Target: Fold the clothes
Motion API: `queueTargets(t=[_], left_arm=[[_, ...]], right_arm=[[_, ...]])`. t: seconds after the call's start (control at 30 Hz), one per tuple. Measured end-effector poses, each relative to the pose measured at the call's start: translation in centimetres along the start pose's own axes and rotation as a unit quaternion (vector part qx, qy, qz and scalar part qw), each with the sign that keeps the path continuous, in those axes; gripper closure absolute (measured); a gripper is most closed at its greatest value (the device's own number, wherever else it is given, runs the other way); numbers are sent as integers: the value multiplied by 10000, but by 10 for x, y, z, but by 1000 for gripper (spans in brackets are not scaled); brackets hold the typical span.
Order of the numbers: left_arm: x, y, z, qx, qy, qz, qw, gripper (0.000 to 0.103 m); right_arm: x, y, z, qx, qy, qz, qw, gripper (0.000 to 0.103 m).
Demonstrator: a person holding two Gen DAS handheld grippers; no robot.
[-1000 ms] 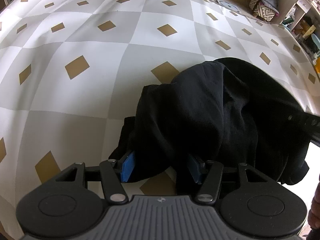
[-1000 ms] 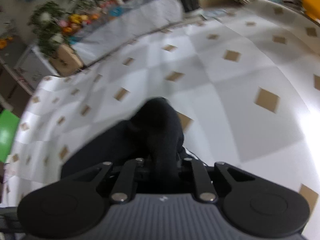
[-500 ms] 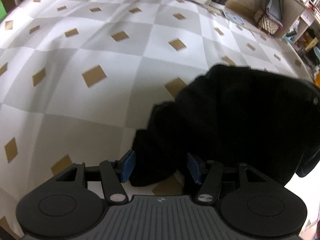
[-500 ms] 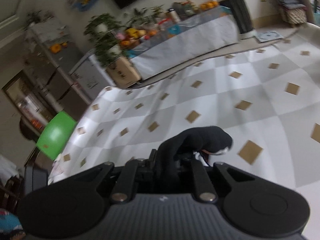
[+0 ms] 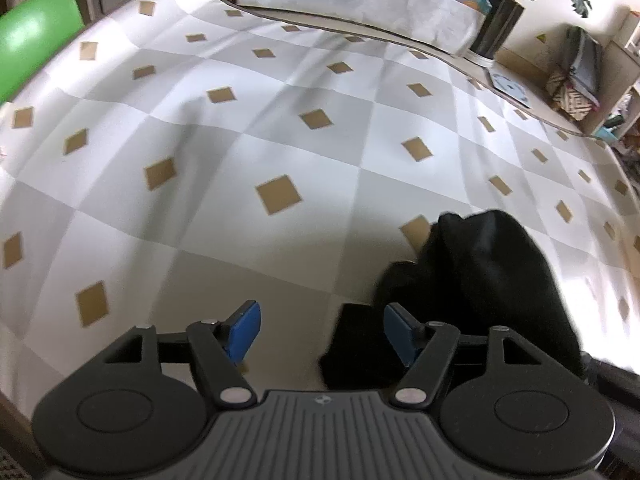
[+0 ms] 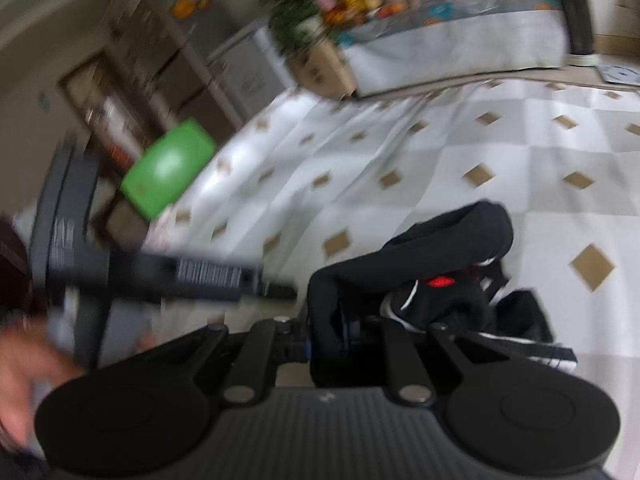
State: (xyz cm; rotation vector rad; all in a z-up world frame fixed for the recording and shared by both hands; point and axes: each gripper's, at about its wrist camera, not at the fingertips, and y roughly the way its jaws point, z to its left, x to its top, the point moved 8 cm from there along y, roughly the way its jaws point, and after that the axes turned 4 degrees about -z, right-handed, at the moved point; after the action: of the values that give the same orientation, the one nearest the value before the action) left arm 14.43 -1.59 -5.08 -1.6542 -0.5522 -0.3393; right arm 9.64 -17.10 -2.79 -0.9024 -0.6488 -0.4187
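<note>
A black garment (image 5: 480, 272) hangs bunched over the checked cloth with tan diamonds (image 5: 280, 120). My left gripper (image 5: 320, 334) has its blue pads (image 5: 242, 332) wide apart and its jaws are opening. A fold of the garment lies against the right pad only; the left pad is bare. In the right wrist view my right gripper (image 6: 344, 332) is shut on the black garment (image 6: 448, 236), which covers its fingertips. A red label and white trim show inside the lifted cloth. The picture is blurred by motion.
A green chair (image 5: 36, 40) stands off the cloth's left edge. A long covered table (image 5: 360, 4) with fruit and a dark plant pot (image 5: 496, 24) lie at the back. The other gripper's body (image 6: 160, 272) and a hand (image 6: 24, 360) show at the left.
The left jaws have spread and the garment has slid out from between them toward the right. Both grippers have risen. The right one has swung left, lifting the garment.
</note>
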Motion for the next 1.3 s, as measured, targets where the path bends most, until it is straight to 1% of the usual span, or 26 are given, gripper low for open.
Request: queueTargets(t=[0.1,0.17,0.2,0.27,0.3,0.33,0.43,0.5,0.57,0.63,0.67,0.8,0.93,1.0,1.13,1.23,1.3], left_arm=[[4,-7,9,123,-28,-131,9998,25],[6,-11,9,160,91,-211,9996,25],[6,-12,8,170,171,-248,9994,25],[5,-13,5,79,201,-232,9995,24],[4,-13,4,13,192,-206,9996,24],[3,-13,2,-65,173,-180,9997,24],[1,-16,-6,-392,68,-141,9991,24],[0,-18,-15,-515,157,-164,9984,24],[-2,-20,-24,-493,374,-217,9978,24],[-7,-18,-33,-415,594,-213,9971,24],[-9,-16,-36,-383,671,-194,9968,24],[-15,-9,-43,-353,752,-130,9965,24],[-24,-2,-52,-396,862,-40,9955,24],[-28,2,-57,-387,928,29,9949,24],[-34,7,-66,-429,1083,60,9932,24],[-39,14,-65,-236,1181,99,9927,24],[-42,21,-58,-98,1094,234,9937,25]], right_arm=[[-24,13,18,196,-299,470,9983,91],[-42,20,28,300,-537,813,9948,91],[-49,23,32,318,-656,972,9926,89],[-63,25,40,357,-858,1271,9875,87],[-66,23,42,370,-911,1329,9862,86],[-67,21,43,360,-931,1330,9861,80],[-64,8,42,281,-865,1210,9885,68],[-59,-1,37,147,-825,1117,9902,65],[-51,-8,30,-128,-846,1027,9910,62],[-44,-14,20,-468,-732,910,9921,56],[-42,-18,14,-652,-623,878,9920,55],[-37,-35,-15,-1373,-108,754,9876,49],[-34,-39,-48,-1794,426,619,9809,48],[-35,-35,-62,-1915,652,614,9774,47],[-42,-21,-77,-1876,913,711,9754,45],[-50,-6,-82,-1760,1047,856,9751,45],[-55,4,-81,-1690,1052,952,9754,45]])
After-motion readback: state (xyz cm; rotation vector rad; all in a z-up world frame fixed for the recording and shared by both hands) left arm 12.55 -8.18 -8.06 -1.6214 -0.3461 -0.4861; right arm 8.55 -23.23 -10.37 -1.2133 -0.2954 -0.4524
